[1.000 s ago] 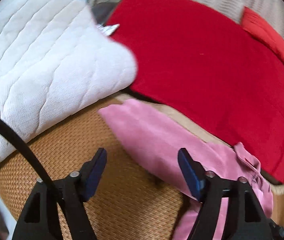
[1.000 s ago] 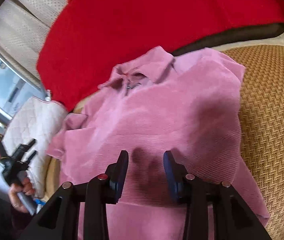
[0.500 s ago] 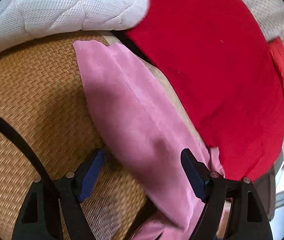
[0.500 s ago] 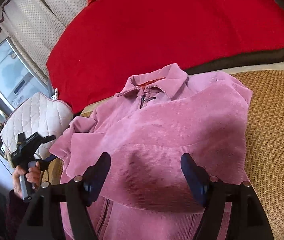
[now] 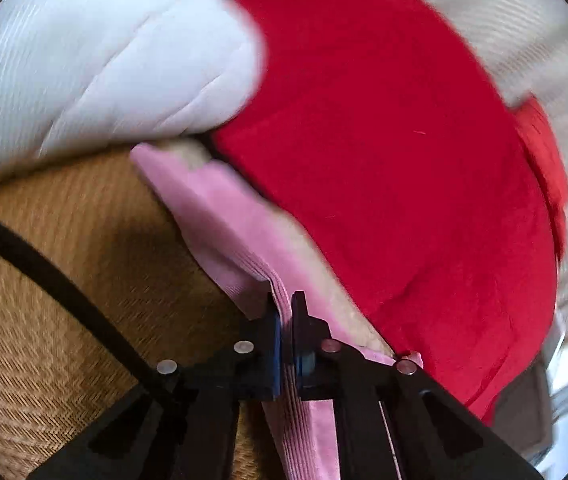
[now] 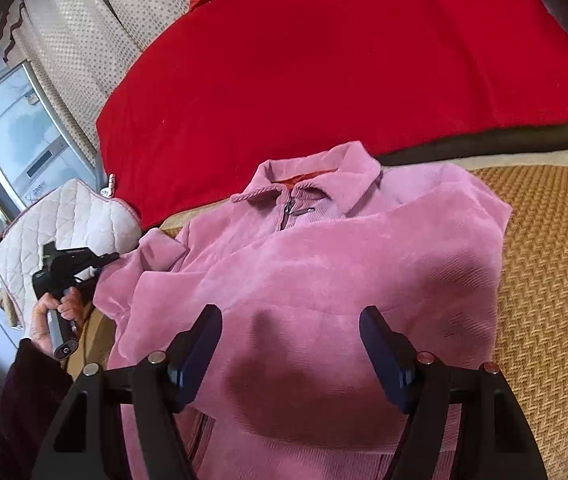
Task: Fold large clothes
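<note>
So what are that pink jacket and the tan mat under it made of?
The pink collared jacket looks like soft fine-ribbed corduroy, matte; ribs show beside the zip. The tan mat seems woven cane or straw, judging by its herringbone weave, though synthetic fibre is possible.

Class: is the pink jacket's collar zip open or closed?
Closed: the pink jacket shows its zip pull sitting up at the collar.

jacket point(image 6: 323, 264): pink ribbed corduroy cloth, soft, matt
mat point(image 6: 555, 280): tan woven herringbone weave, rough
blanket point(image 6: 323, 60): red fleecy cloth, matt
cushion point(image 6: 68, 220): white quilted fabric
left gripper point(image 5: 287, 332): black matt plastic, shiny metal pins
</note>
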`<state>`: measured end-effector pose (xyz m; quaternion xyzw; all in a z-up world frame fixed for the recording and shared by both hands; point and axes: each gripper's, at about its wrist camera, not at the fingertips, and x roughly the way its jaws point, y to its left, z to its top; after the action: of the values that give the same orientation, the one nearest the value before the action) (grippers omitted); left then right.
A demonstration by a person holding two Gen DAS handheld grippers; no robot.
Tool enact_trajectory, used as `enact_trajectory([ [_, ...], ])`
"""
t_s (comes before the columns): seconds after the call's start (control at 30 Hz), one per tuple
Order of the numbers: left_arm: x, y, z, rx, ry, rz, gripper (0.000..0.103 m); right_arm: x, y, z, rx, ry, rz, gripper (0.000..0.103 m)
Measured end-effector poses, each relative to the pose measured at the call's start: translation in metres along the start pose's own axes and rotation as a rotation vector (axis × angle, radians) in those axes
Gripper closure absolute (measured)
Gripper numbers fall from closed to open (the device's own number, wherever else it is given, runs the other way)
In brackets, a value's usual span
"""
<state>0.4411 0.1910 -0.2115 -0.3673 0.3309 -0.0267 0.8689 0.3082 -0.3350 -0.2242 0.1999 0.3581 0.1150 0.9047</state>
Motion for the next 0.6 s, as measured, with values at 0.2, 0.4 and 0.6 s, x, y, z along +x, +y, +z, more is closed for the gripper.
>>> enact_trajectory([
  [0.2, -0.035, -0.110, -0.033, 0.391, -0.053, -0.133, 0.100, -0.023, -0.014, 0.005, 0.035, -0.065, -0.020, 0.030],
  [0.4, -0.051, -0.219, -0.152, 0.821, 0.060, -0.259, 0.100, -0.060, -0.040, 0.011, 0.115, -0.141, -0.051, 0.030],
  [0.6, -0.017, -0.232, -0.281, 1.137, 0.355, -0.129, 0.073, -0.094, -0.073, 0.016, 0.223, -0.204, -0.076, 0.029],
])
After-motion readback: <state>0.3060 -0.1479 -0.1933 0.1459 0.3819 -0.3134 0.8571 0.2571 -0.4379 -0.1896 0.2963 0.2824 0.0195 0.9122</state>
